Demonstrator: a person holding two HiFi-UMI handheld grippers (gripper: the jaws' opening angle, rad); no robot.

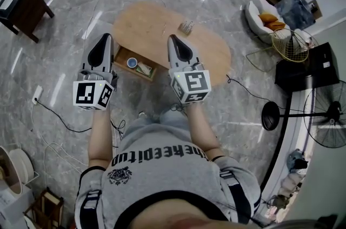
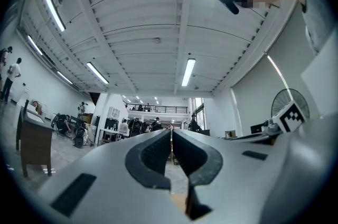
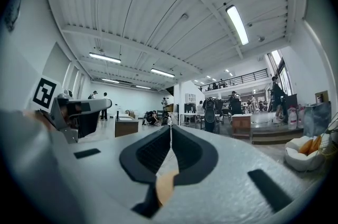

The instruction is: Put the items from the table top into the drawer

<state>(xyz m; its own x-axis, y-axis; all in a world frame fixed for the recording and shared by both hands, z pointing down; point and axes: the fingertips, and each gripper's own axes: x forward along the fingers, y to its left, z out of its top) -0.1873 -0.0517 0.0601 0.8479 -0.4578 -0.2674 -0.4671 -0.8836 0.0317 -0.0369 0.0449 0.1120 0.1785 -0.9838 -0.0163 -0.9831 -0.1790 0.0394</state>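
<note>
Hovering clenched and empty, the left gripper (image 1: pixel 105 39) and right gripper (image 1: pixel 173 39) risk knocking the small item (image 1: pixel 187 26), upper centre on the table (image 1: pixel 146 22), off it instead of into the open drawer (image 1: pixel 120 58) if they reach unopened.

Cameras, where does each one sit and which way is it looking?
Head view: on the person's head, looking steeply down at the wooden table and open drawer; shows both forearms, the left gripper and right gripper.
Left gripper view: rides the left gripper, looking along its shut jaws, tilted up at the ceiling lights.
Right gripper view: rides the right gripper, looking level along its shut jaws across the hall floor.
Shared: each gripper view shows the other gripper at its edge.
</note>
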